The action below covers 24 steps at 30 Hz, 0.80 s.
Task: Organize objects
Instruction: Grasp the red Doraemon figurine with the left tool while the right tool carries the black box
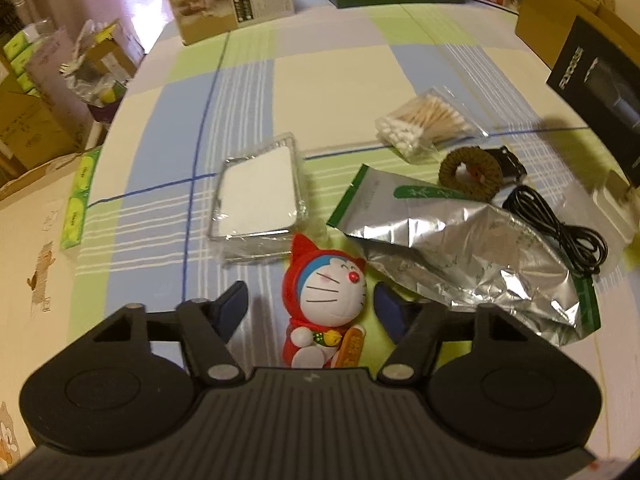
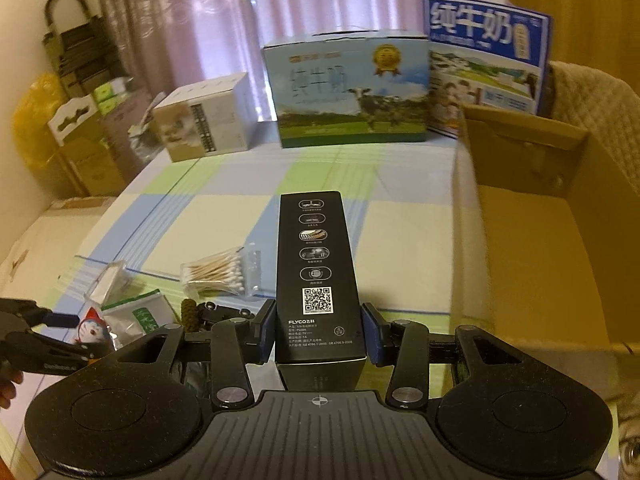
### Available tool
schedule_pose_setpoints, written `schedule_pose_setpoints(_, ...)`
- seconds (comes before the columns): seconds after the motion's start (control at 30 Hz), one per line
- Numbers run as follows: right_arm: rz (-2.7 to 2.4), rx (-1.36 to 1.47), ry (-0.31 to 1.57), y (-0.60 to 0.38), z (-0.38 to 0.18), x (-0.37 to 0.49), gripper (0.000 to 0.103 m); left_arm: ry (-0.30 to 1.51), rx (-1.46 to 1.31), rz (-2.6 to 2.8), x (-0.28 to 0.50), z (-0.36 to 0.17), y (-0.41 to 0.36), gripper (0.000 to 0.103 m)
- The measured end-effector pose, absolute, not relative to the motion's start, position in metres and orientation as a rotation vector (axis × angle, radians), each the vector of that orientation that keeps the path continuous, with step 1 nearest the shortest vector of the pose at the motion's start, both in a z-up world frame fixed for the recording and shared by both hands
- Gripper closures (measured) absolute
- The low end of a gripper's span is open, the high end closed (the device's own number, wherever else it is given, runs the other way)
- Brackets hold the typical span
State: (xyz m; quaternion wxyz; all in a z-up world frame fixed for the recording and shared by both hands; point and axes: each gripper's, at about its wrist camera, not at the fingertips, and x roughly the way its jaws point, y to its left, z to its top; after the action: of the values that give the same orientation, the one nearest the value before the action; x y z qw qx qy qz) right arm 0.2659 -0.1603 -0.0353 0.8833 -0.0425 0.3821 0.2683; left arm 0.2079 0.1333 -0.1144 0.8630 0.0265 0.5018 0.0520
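Doraemon figurine (image 1: 322, 304), in its red hood, is found lying on the checked tablecloth (image 1: 340, 80) directly between the two fingers of the left gripper (image 1: 310, 304), whose jaws are spread wide with a clear gap on either side of the toy; nothing is clasped by them yet. The figurine's long axis runs roughly along the line of the fingers, head away from the camera and feet toward the gripper body, so a plain closing across its width is judged to be what the coming move calls for. Just beyond its head a clear plastic case (image 1: 260, 196) is seen, and to its right a crumpled foil pouch (image 1: 460, 240) lies close enough that the right-hand finger could brush it. Further out, a bag of cotton swabs (image 1: 424, 124), a woven ring (image 1: 470, 172) and a black cable (image 1: 560, 232) are scattered.

In the right wrist view a tall black box (image 2: 316, 272) is held between the fingers of the right gripper (image 2: 318, 332), the pads pressed against its two sides, its long axis pointing forward away from the camera. An open cardboard box (image 2: 540, 200) stands just to the right of it, and is judged the likely place for the things being sorted. The left gripper is plainly the nearer one to the figurine; the right is well apart from it and already occupied.
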Motion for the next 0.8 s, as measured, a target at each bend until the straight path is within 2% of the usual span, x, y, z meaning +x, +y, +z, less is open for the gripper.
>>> schedule_pose_setpoints(0.03,0.550,-0.080,0.795,-0.162,-0.033,0.264,0.062,1.059,0.050,0.101,0.208,-0.116,0.134,0.053)
schedule_pose_setpoints(0.07,0.543,-0.074,0.793,-0.164,-0.032,0.262,0.062,1.062,0.040,0.087,0.207,-0.117,0.135,0.063)
schedule_pose_setpoints(0.4,0.530,-0.030,0.762,-0.178,-0.010,0.240,0.062,1.044,0.006,0.085,0.194,-0.102,0.135,0.064)
schedule_pose_setpoints(0.8,0.592,0.022,0.689,-0.216,0.026,0.239,0.062,0.913,-0.046,0.098,0.180,-0.029,0.094,0.064)
